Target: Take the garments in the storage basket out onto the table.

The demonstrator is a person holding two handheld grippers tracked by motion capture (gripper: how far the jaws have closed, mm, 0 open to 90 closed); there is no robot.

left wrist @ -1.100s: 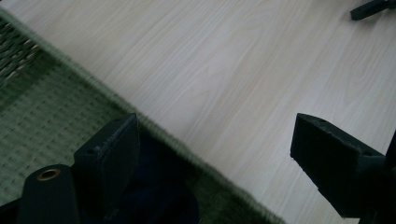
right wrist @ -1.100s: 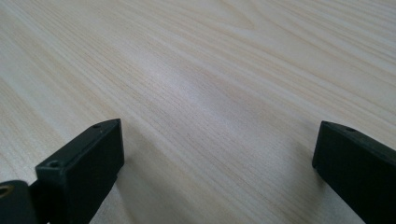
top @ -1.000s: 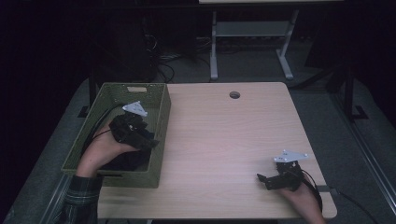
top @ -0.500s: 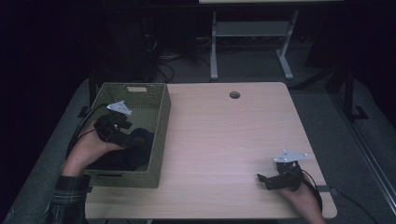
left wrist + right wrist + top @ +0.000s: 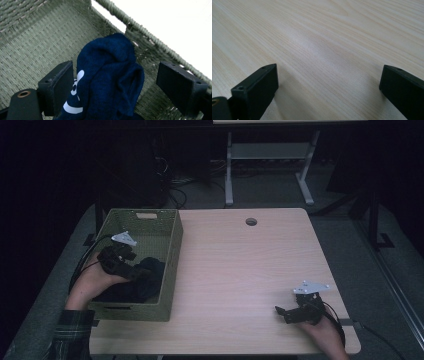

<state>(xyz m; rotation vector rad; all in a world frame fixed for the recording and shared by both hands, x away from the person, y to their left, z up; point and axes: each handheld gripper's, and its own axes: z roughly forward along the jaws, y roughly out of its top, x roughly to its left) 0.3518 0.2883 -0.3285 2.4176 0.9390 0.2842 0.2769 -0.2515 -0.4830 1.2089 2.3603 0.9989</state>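
A dark blue knitted garment [image 5: 146,279] with a white print lies bunched in the near part of a green woven basket [image 5: 172,251] at the table's left. My left gripper [image 5: 136,272] reaches into the basket from its left side and is open. In the left gripper view the garment [image 5: 110,72] rises between the wide-apart jaws and touches the left jaw, with the basket wall [image 5: 45,37] behind it. My right gripper [image 5: 282,312] rests open near the table's front right corner, its jaws pointing left. In its own view, the right gripper [image 5: 329,75] has bare wood between the jaws.
The light wooden table [image 5: 240,270] has a round cable hole [image 5: 251,221] near its far edge. The basket has a handle slot [image 5: 145,215] in its far wall. A desk frame [image 5: 270,165] stands on the dark floor beyond the table.
My left hand and gripper have drawn back to the left inside the basket, away from its right wall. The right gripper has stayed where it was.
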